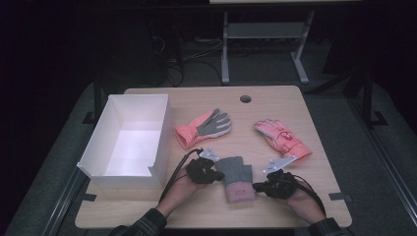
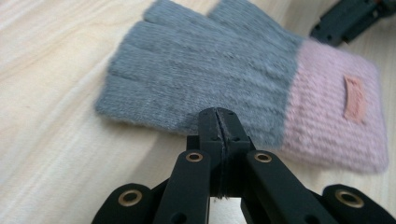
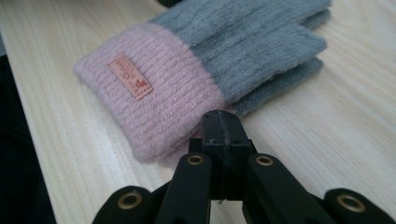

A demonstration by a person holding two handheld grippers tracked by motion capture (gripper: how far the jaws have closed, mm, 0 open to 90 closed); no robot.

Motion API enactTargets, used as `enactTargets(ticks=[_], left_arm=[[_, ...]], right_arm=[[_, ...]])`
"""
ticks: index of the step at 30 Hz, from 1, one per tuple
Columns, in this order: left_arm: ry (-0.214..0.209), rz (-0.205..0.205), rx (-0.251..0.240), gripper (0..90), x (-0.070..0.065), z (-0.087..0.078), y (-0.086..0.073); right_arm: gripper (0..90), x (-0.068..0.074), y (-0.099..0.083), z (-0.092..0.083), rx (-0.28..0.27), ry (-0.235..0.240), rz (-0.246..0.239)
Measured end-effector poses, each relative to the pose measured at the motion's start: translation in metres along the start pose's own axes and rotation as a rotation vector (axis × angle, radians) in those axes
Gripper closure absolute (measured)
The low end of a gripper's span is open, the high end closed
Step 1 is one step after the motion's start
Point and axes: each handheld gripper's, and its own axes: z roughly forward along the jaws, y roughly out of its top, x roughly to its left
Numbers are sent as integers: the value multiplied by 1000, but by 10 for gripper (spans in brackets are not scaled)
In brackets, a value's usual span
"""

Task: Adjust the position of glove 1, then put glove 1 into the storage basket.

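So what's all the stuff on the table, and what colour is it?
Fuzzy knitted grey glove with pink cuff: one, grey and pink, near edge of the table, between the two claws; a small tan label on the cuff.
Coral glove with grey palm: one, coral and grey, middle of the table, right of the box.
Pink padded glove with white and red marks: one, pink, right part of the table.
Open white cardboard box: one, white, left side of the table, nothing seen inside.
Light wooden table: one, pale wood, with a round hole near the far edge.
Left claw: one, black, jaws shut, at the glove's grey side.
Right claw: one, black, jaws shut, at the pink cuff.
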Motion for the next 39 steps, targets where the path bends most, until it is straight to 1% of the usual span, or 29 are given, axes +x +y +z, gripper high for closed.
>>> enactTargets(ticks=[1, 2, 4, 5, 6, 8, 9, 10, 12, 13, 14, 15, 16, 17, 18, 19, 20, 21, 23, 24, 25, 30, 33, 35, 36, 38, 39], left_arm=[[2, -11, -12, 895, 1, 1, 0], [4, -9, -7, 895, 2, 1, 1], [5, -13, -8, 895, 3, 1, 1], [8, 0, 6, 895, 6, 1, 2], [9, -20, -8, 895, 7, 2, 3], [9, -21, -7, 895, 9, 2, 4], [9, -37, -20, 895, 9, 3, 4], [10, -34, -20, 895, 10, 3, 4], [10, -28, -11, 895, 11, 3, 5], [11, -39, -22, 895, 12, 3, 5], [12, -40, -23, 895, 12, 3, 6], [12, -37, -24, 895, 13, 3, 6], [12, -42, -27, 895, 14, 3, 7], [13, -42, -28, 895, 14, 3, 7], [10, -39, -29, 895, 16, 3, 8], [8, -43, -31, 895, 17, 3, 9], [8, -43, -31, 895, 17, 3, 9], [7, -45, -34, 896, 17, 4, 10], [6, -36, -25, 895, 19, 4, 11], [5, -38, -23, 895, 19, 4, 11], [5, -45, -26, 896, 18, 4, 11], [9, -51, -37, 895, 20, 6, 13], [12, -42, -31, 895, 22, 5, 12], [12, -41, -34, 895, 23, 3, 12], [12, -54, -47, 894, 23, 1, 12], [16, -44, -55, 868, 24, -3, 12], [22, -46, -62, 842, 23, -5, 12]], right_arm=[[900, 1, 0, 1, 4, 1, -8], [900, 2, 1, 2, 3, 7, -15], [900, 3, 1, 2, 6, 12, -12], [900, 7, 2, 4, 1, 27, -31], [900, 8, 3, 5, 7, 32, -35], [900, 11, 3, 7, 2, 44, -48], [900, 12, 4, 8, 3, 45, -56], [900, 13, 5, 9, 4, 55, -51], [900, 14, 5, 10, 4, 58, -59], [900, 15, 6, 11, 1, 62, -69], [900, 16, 6, 12, 2, 65, -78], [900, 18, 7, 12, 2, 71, -70], [900, 20, 8, 13, 2, 76, -74], [900, 20, 8, 15, 2, 72, -93], [900, 24, 10, 17, 0, 89, -94], [900, 24, 11, 18, 3, 89, -105], [900, 24, 11, 18, 3, 89, -105], [900, 28, 13, 21, 4, 95, -116], [900, 31, 15, 23, 5, 104, -113], [900, 32, 15, 25, 3, 105, -124], [900, 35, 17, 26, 2, 115, -116], [900, 45, 24, 36, -4, 131, -144], [900, 50, 28, 41, -8, 136, -159], [900, 51, 28, 39, -12, 136, -161], [900, 50, 28, 38, -17, 133, -161], [846, 45, 25, 30, -41, 119, -156], [821, 43, 23, 26, -54, 108, -144]])
